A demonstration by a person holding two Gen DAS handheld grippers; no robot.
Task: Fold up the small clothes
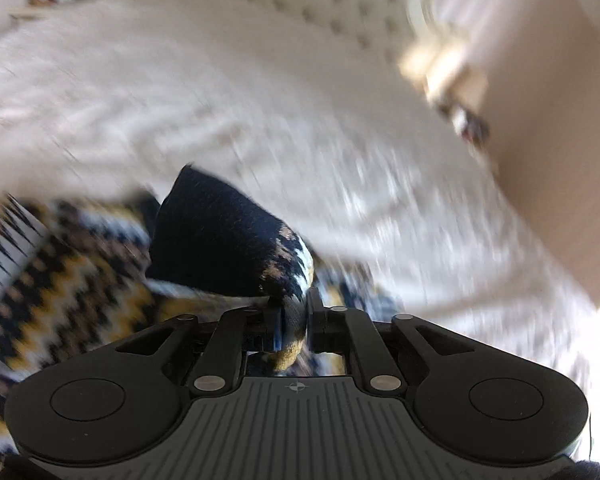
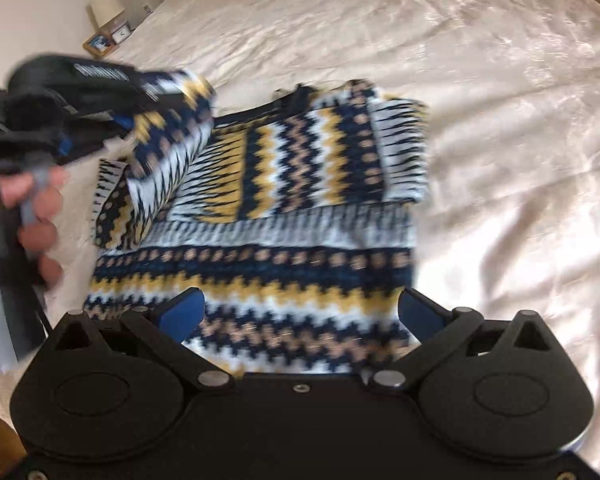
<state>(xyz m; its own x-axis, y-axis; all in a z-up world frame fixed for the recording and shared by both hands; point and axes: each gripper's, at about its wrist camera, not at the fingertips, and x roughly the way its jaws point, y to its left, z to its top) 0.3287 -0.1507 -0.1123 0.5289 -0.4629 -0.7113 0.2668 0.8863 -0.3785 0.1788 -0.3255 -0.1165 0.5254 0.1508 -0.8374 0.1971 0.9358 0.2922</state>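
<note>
Left gripper: clamped on a bunched fold of sleeve, dark navy end with patterned knit showing at the pinch. Lifted clear of the bed in the right wrist view, sleeve draped down toward the body of the sweater. Left wrist view badly blurred; little else legible there.

Right gripper: fingers spread wide, holding nothing, low over the hem edge of the sweater, blue pads either side of the lowest zigzag bands. Contact with the knit not certain.

Handling, as judged: thick soft knit, limp, no stiffness to hold a crease; likely moderate weight for a small garment. Grippy rather than slippery, though the satin-looking bedspread beneath may let the whole piece slide if dragged. Best holds: cuff, hem corners, shoulder seam, taking a doubled pinch of fabric. Single-layer pinch likely to stretch the stitches.

Look: banded pattern in navy, white, mustard yellow and tan; zigzags, dots, vertical dashes. Dark collar at the far end. Far-side sleeve already folded in across the chest; near body lying flat.

Location: sweater spread on a cream bed, roughly centre of the right wrist view, hem nearest the right gripper. Nightstand beyond the bed's far left corner.
</note>
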